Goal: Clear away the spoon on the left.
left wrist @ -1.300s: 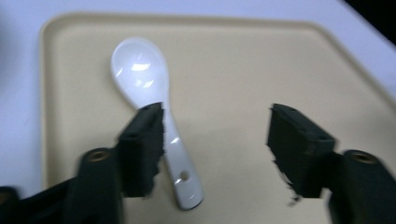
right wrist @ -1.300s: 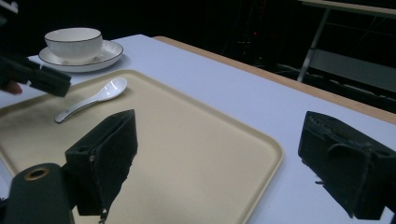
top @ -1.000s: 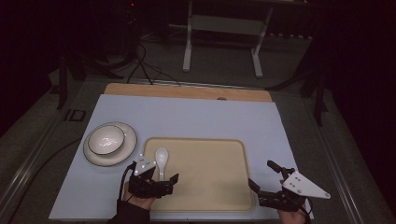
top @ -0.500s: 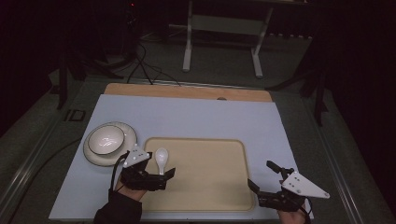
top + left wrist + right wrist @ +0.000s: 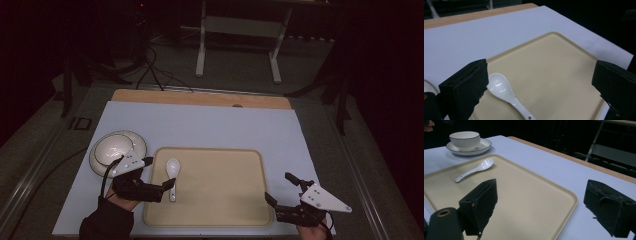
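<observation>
White ceramic soup spoon [image 5: 171,172] lies on the beige tray [image 5: 220,200], near its left edge, bowl end pointing away from the person, handle toward them. Left gripper [image 5: 150,180] sits at the tray's left rim w/ jaws spread wide and nothing between them; in the left gripper view the spoon [image 5: 506,95] lies just past the left-hand jaw, prob. not touching, though the angle makes that hard to judge. Left hand [image 5: 120,192] is in a dark glove or sleeve.

Right gripper [image 5: 285,195] hovers at the tray's near right corner, jaws also wide apart and empty, well apart from the spoon. Right gripper view looks across the tray [image 5: 529,202] to the spoon [image 5: 475,170].

White bowl [image 5: 464,138] w/ dark rim stands on a matching saucer [image 5: 480,147], on the pale blue-white mat [image 5: 210,130] just beside the tray's far left corner. Mat covers a wooden tabletop [image 5: 200,98], its far edge showing.
</observation>
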Available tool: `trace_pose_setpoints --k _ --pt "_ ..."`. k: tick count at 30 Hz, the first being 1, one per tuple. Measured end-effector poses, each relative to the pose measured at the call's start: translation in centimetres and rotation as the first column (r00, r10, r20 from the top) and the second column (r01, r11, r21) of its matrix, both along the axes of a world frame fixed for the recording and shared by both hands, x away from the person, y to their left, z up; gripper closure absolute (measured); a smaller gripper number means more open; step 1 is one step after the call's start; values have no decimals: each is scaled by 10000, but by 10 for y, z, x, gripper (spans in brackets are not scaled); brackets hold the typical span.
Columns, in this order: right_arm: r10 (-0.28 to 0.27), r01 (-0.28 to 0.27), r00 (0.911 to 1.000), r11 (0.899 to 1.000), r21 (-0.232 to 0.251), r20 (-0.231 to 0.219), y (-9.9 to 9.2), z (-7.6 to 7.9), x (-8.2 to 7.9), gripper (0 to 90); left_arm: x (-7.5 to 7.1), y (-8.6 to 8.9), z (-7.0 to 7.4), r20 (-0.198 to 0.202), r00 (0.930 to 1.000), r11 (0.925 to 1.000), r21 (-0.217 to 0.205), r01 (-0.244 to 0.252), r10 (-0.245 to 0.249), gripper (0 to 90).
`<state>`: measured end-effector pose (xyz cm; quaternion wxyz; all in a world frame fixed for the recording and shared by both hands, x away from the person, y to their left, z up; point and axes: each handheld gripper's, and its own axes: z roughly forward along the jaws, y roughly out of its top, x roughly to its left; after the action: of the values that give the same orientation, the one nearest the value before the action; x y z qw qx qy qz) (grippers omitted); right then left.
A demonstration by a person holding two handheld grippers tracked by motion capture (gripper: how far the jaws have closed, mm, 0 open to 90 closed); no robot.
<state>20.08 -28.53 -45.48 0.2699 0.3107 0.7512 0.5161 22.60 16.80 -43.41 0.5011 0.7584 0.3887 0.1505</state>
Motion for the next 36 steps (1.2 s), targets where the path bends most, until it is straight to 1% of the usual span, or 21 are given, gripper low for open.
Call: trace_pose_setpoints --k 2,4,6,7,8,12,14,16,18,21,22,26,27,28,31,34,36 --pt "9 -9 10000 10000 -12 -9 0 0 0 119 -2 3 0 20 10000 10000 -30 -16 16 12" --pt "5 -5 10000 10000 -27 -25 0 0 0 119 -4 6 -1 130 9999 10000 -44 14 -14 12" --pt "10 -10 10000 10000 -59 -28 1 0 0 120 -6 8 -3 103 9999 10000 55 -3 3 12" --pt "8 -8 10000 10000 -66 -34 1 0 0 119 -7 10 -4 203 9998 10000 41 -24 23 12" --pt "19 -19 10000 10000 -65 -30 1 0 0 119 -8 12 -5 224 9997 10000 58 -66 65 12" --pt "40 -40 10000 10000 -73 -22 1 -1 1 119 -11 19 -9 22 10000 9998 154 -79 79 12" --pt "44 -45 10000 10000 -79 -22 1 0 0 119 -13 23 -11 101 9998 9997 166 -162 161 12" --pt "54 -54 10000 9999 -86 -26 1 0 0 120 -14 27 -13 29 9997 9995 160 -256 255 12" --pt "59 -59 10000 10000 -79 -25 1 0 0 119 -16 30 -14 91 9997 9997 53 -248 247 12" --pt "81 -81 10000 9999 -101 -23 1 0 0 119 -18 31 -19 38 9997 9997 107 -238 237 12" --pt "87 -88 10000 9999 -115 -27 1 0 0 119 -19 31 -21 -36 9998 9997 147 -212 212 12" --pt "114 -115 9999 9999 -124 -19 1 0 0 119 -20 32 -30 -182 9997 9998 75 -172 174 12" --pt "114 -115 9999 9999 -124 -19 1 0 0 119 -20 32 -30 -182 9997 9998 75 -172 174 12" --pt "120 -121 9999 9999 -122 -17 1 0 0 119 -20 33 -34 -208 9996 9998 -2 -185 185 12" --pt "151 -151 9999 9998 -107 -42 1 0 0 119 -20 33 -42 -224 9995 9998 12 -215 216 12" --pt "203 -203 9998 9997 -104 -37 1 0 0 119 -21 32 -46 -178 9996 9998 53 -208 208 12" --pt "229 -229 9997 9997 -102 -40 0 0 0 119 -20 31 -49 -230 9996 9998 105 -166 169 12"
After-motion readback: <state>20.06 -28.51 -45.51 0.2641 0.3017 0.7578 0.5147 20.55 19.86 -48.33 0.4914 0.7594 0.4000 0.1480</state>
